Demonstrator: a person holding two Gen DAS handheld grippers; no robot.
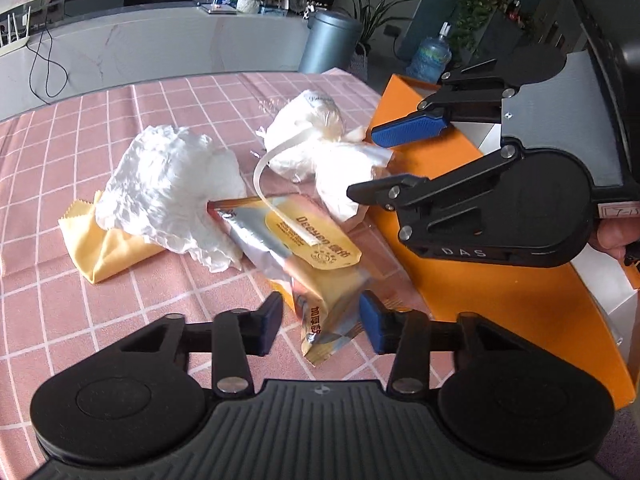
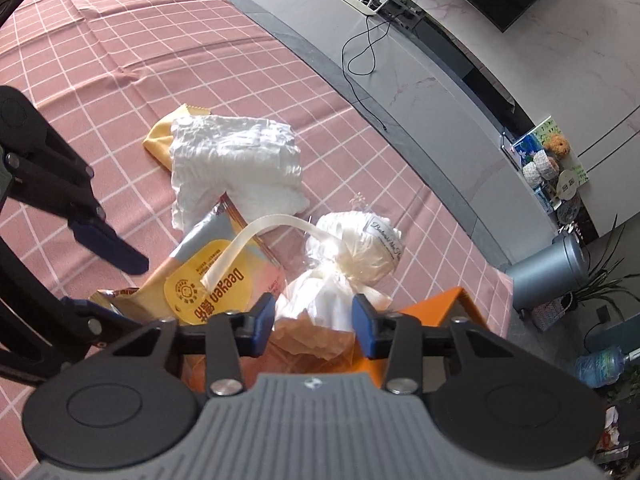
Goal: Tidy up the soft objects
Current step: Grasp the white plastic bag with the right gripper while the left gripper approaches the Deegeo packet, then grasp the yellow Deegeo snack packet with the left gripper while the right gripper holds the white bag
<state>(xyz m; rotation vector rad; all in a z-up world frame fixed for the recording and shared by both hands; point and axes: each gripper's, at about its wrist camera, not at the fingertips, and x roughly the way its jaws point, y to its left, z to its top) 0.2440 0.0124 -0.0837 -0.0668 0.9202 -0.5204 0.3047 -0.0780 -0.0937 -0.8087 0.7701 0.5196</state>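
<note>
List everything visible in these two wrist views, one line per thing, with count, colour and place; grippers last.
wet-wipes pack: 1, yellow and grey, on the tablecloth between the left gripper's fingers
white cloth: 1, white, crumpled, lying partly on the yellow cloth
yellow cloth: 1, yellow, under the white cloth
bagged white items: 1 clear bag, white contents, beside the orange box
orange box: 1, orange, at the table's right side
tablecloth: 1, pink with white grid
bin: 1, grey, on the floor beyond the table
left gripper: 1, black with blue pads, open
right gripper: 1, black with blue pads, open, above the bag
</note>
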